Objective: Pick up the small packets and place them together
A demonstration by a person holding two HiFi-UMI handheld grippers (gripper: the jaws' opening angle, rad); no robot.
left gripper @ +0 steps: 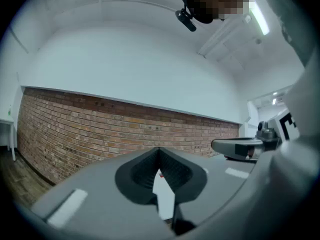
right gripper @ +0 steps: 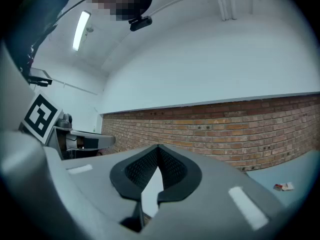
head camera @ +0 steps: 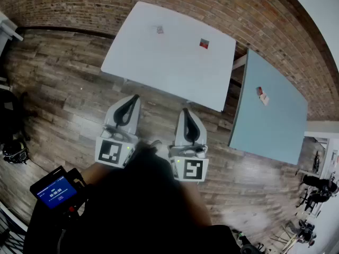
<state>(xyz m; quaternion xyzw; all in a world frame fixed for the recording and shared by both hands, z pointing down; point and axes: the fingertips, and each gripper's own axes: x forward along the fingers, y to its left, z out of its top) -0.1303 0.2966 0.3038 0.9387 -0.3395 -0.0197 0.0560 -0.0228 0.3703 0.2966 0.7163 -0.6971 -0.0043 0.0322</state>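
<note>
Packets small, flat, mostly red-and-white, left gripper and right gripper jaws together, empty

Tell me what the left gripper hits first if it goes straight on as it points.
Likely the brick wall: held level, the left gripper looks higher than the white table and would pass over it. Height is unclear, so it might clip the table's near edge.
</note>
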